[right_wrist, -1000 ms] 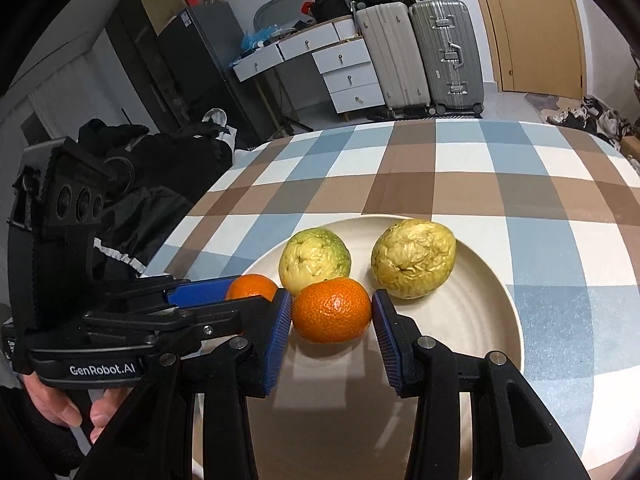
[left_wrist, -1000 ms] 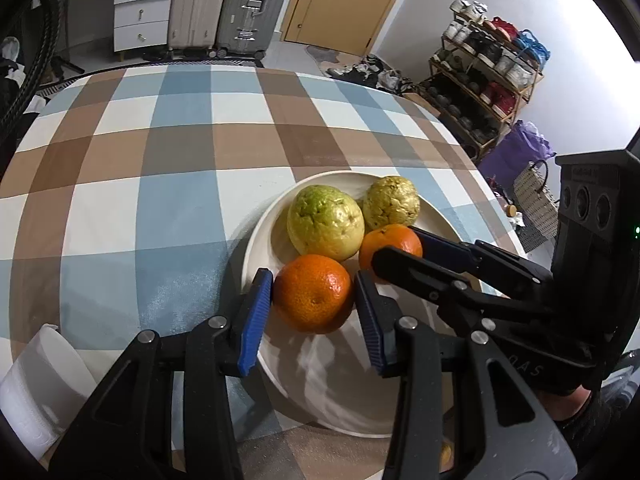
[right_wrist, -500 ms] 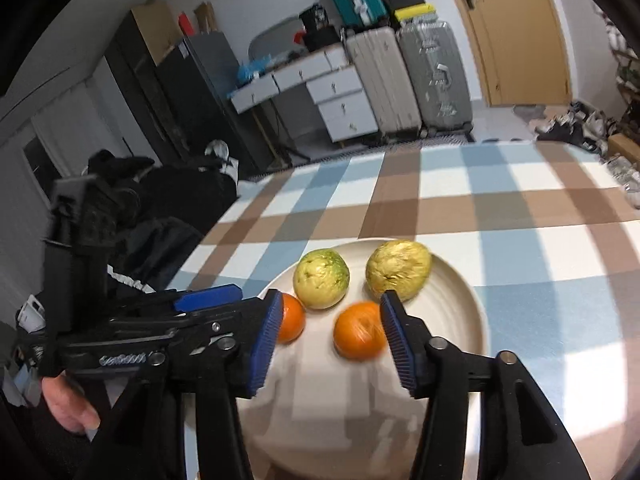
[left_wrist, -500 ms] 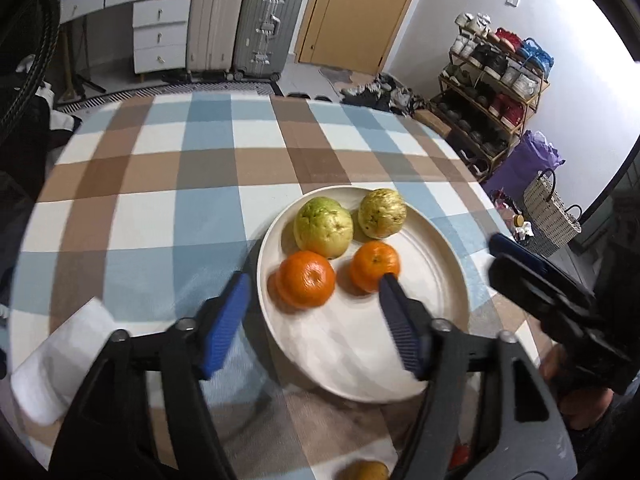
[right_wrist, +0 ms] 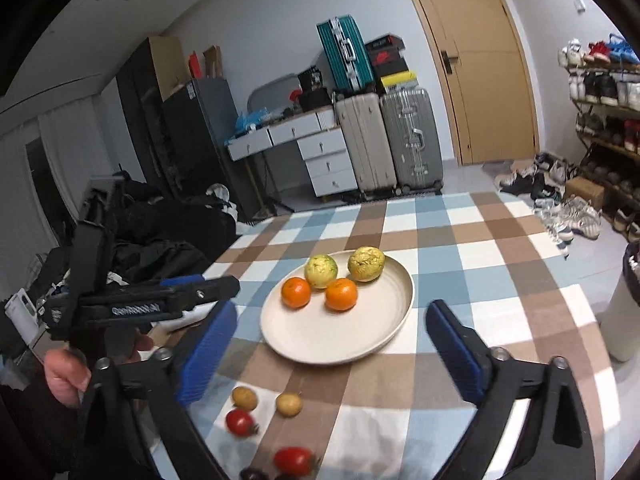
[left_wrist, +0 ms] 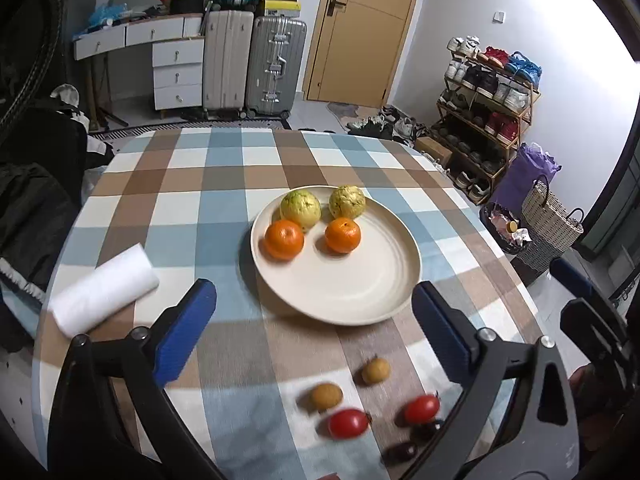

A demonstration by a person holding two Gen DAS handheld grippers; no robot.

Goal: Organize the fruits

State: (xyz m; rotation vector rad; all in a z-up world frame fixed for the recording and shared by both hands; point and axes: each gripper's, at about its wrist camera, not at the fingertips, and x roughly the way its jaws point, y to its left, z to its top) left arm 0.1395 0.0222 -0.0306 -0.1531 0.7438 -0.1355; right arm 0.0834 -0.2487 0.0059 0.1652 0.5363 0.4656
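A cream plate (left_wrist: 360,280) (right_wrist: 360,340) on the checked tablecloth holds two oranges (left_wrist: 284,239) (left_wrist: 342,235) and two yellow-green fruits (left_wrist: 300,207) (left_wrist: 347,201). Near the table's front edge lie two small brown fruits (left_wrist: 326,396) (left_wrist: 375,371), two red tomatoes (left_wrist: 347,423) (left_wrist: 421,408) and dark fruits (left_wrist: 400,451). My left gripper (left_wrist: 312,328) is open and empty, raised above the table in front of the plate. My right gripper (right_wrist: 332,352) is open and empty, also raised in front of the plate. The left gripper also shows in the right wrist view (right_wrist: 160,304).
A white roll (left_wrist: 104,292) lies on the table left of the plate. A white cylinder (right_wrist: 620,320) stands at the table's right edge. Suitcases, drawers, a door and a shoe rack stand beyond the table.
Both grippers let go of the oranges, opened wide and pulled back and up from the plate. The small fruits at the front edge have come into view.
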